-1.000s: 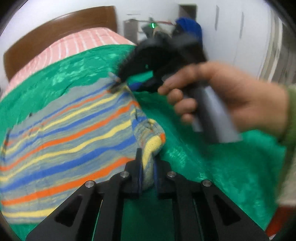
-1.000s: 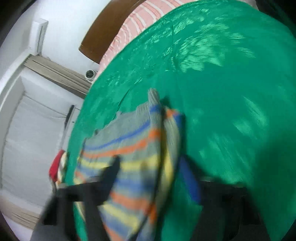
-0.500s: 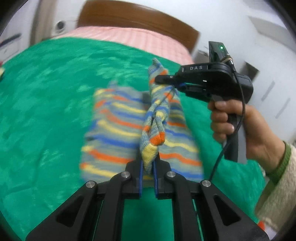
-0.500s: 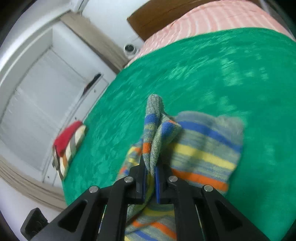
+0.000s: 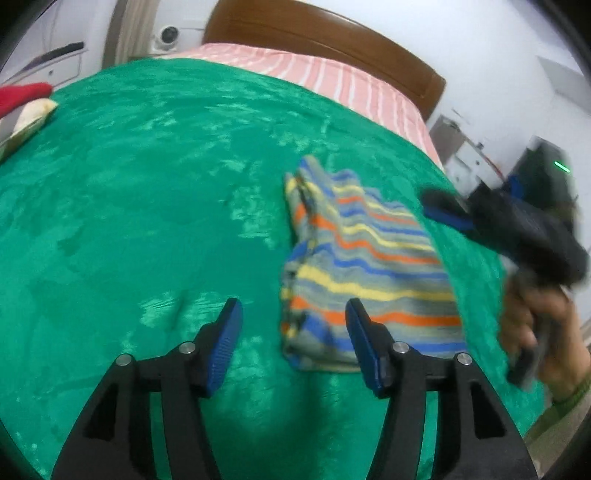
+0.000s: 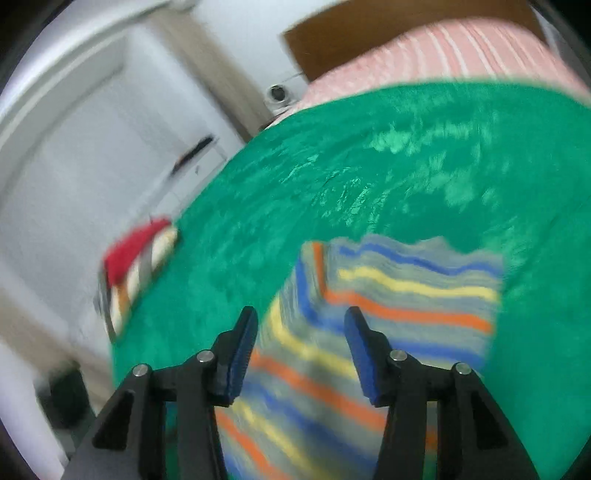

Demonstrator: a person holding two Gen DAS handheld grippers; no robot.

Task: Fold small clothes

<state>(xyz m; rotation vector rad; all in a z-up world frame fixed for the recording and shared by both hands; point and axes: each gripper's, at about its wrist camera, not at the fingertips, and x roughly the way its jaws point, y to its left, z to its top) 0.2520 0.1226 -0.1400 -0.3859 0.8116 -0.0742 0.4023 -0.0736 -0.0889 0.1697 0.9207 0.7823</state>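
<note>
A small striped knit garment (image 5: 362, 258), grey with blue, orange and yellow bands, lies folded on the green blanket (image 5: 147, 206). It also shows in the right wrist view (image 6: 388, 302). My left gripper (image 5: 291, 314) is open and empty, just in front of the garment's near left edge. My right gripper (image 6: 299, 325) is open and empty above the garment. In the left wrist view the right gripper (image 5: 439, 212) is blurred at the garment's right side, held by a hand (image 5: 535, 325).
A folded red and striped cloth (image 6: 136, 269) lies at the blanket's left edge; it also shows in the left wrist view (image 5: 22, 107). A pink striped sheet (image 5: 332, 81) and a brown headboard (image 5: 332, 33) lie beyond. White cabinets (image 6: 92, 147) stand at left.
Both grippers held a bunched edge of the garment half a second ago. Both have opened and let go, and the garment now lies folded on the blanket.
</note>
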